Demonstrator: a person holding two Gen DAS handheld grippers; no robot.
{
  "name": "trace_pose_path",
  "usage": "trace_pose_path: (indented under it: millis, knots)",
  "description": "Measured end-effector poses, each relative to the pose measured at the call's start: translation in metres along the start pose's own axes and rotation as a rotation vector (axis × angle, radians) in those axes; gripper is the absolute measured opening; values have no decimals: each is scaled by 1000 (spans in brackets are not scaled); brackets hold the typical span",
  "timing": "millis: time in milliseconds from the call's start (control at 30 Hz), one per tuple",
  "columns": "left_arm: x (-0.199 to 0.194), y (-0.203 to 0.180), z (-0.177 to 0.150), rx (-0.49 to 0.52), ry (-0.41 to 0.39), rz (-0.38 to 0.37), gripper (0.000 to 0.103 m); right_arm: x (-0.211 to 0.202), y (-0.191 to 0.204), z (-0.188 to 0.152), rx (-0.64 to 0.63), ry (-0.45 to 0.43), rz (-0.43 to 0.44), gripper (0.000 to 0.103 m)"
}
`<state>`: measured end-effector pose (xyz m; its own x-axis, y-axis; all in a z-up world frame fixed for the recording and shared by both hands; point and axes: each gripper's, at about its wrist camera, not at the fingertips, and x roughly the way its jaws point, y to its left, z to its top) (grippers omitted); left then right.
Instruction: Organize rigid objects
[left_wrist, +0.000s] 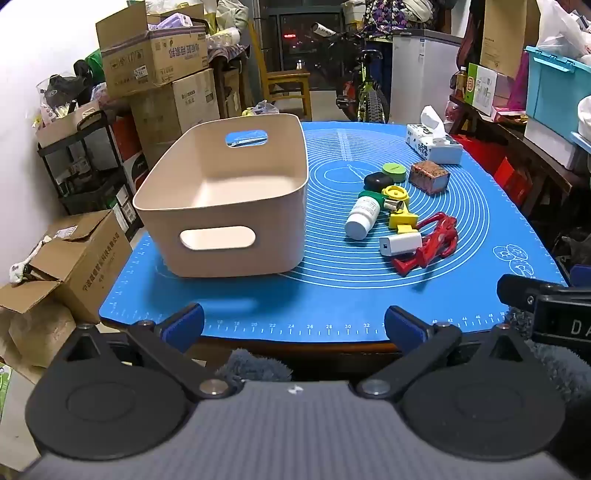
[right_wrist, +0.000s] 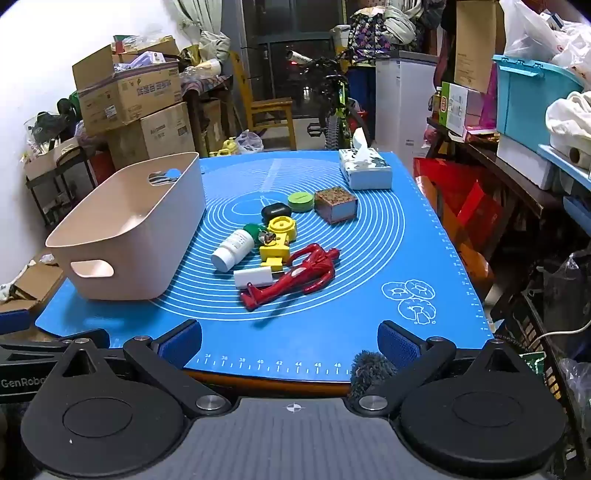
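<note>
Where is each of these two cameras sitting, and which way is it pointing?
Left wrist view: sits on the left gripper, looking forward and down over the blue silicone mat at the empty beige plastic bin; its own open fingers show.
Right wrist view: sits on the right gripper, aimed at the same mat from further right, nearer the red plastic toy figure; open fingers show.
Shared: bin, toy, white pill bottle.

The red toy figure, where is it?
The red toy figure lies on the blue mat, right of the beige bin, touching the white charger.
</note>
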<state>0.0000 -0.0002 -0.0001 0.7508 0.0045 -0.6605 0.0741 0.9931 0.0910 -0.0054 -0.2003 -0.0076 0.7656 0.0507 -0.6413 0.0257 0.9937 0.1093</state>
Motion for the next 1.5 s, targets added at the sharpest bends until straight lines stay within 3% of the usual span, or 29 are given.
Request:
trace_pose_path:
  millis: [1500]
  knots:
    - [3,-1,-3,1,12,-4,103,-2,-2,1,14,-1,2,101]
